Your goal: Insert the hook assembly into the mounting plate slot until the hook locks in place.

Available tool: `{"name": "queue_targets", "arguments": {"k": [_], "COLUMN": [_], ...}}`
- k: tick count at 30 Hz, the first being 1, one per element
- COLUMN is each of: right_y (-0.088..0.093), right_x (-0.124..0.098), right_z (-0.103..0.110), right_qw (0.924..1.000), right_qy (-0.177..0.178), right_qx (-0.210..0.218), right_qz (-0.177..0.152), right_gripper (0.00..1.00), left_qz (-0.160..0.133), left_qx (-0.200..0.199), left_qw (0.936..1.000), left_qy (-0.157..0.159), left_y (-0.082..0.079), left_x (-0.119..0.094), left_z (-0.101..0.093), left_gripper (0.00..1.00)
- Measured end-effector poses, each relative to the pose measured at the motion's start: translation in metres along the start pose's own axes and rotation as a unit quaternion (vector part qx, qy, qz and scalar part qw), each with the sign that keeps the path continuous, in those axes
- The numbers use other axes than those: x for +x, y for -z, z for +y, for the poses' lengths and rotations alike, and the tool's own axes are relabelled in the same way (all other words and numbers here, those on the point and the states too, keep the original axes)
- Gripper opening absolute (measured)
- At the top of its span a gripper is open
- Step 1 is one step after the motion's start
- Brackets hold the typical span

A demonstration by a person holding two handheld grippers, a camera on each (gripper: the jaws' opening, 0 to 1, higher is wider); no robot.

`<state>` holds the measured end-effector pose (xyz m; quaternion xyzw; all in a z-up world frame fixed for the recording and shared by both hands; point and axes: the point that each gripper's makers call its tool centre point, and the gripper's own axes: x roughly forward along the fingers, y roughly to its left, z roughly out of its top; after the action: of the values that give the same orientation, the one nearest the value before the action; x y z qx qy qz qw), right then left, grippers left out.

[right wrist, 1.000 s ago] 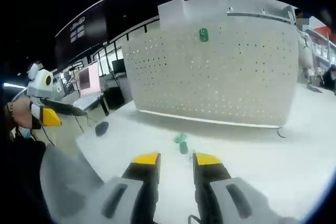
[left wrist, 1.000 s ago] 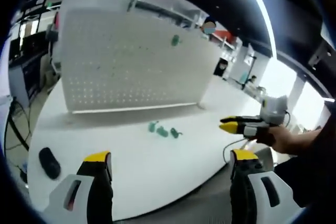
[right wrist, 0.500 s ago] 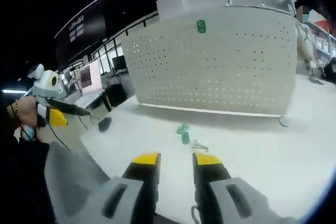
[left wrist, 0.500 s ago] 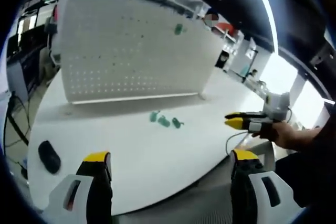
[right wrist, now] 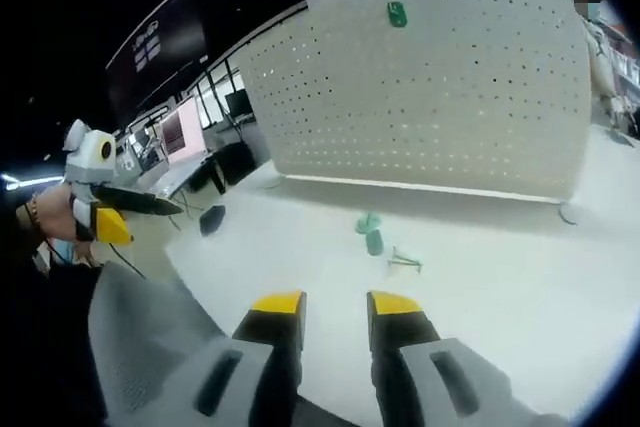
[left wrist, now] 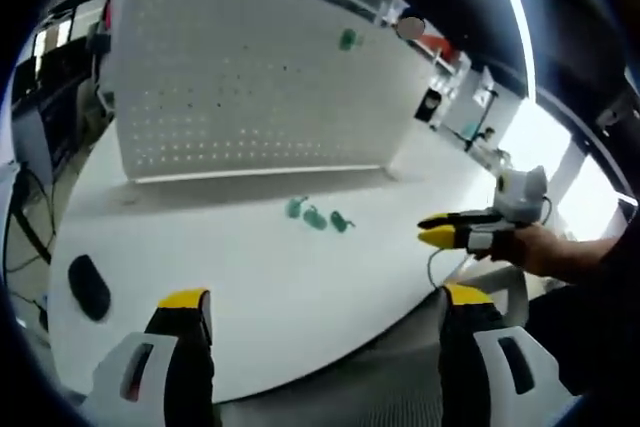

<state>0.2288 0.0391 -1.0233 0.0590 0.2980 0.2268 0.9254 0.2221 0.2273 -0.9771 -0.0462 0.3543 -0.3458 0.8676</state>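
Off the near edge of the white surface point(left wrist: 250, 277), both tools hover, holding nothing: the left tool point(left wrist: 325, 332) spread wide, the right tool point(right wrist: 335, 309) narrowly parted. Three green hooks point(left wrist: 315, 217) lie mid-surface, before the upright pegboard point(right wrist: 440, 87), where another hook point(right wrist: 397, 14) hangs near its top edge. The left gripper view catches a hand point(left wrist: 535, 247) gripping the right tool.

Bright ceiling strip light point(left wrist: 510, 17) glares overhead; the white table point(left wrist: 260, 277) looks washed out, edges bend heavily, everything slightly soft.
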Motion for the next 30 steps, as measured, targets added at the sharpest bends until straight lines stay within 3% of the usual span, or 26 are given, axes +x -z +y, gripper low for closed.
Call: {"name": "queue_targets", "arguments": {"k": [12, 17, 23, 30], "right_y": [0.001, -0.01, -0.022, -0.023], "right_x": [0.073, 0.101, 0.132, 0.156], "right_z": [-0.001, -0.002, -0.007, -0.016], "right_qw": [0.9983, 0.9972, 0.9959, 0.9934], "right_qy": [-0.025, -0.029, -0.026, -0.02], "right_qx": [-0.033, -0.056, -0.07, -0.084], "right_qz": [0.041, 0.041, 0.052, 0.075], "right_gripper": [0.22, 0.21, 0.21, 0.21], "left_qz": [0.001, 0.001, 0.019, 0.018], "left_qx": [0.004, -0.002, -0.005, -0.007], "left_qw": [1.0, 0.9998, 0.9997, 0.9997], "left_qy": [-0.009, -0.02, -0.014, -0.012], "left_y": [-0.015, -0.014, -0.002, -0.006], "left_x": [-0.001, -0.002, 0.01, 0.013], "left_z": [0.009, 0.02, 0.016, 0.015], "left_gripper": [0.96, 0.96, 0.95, 0.95]}}
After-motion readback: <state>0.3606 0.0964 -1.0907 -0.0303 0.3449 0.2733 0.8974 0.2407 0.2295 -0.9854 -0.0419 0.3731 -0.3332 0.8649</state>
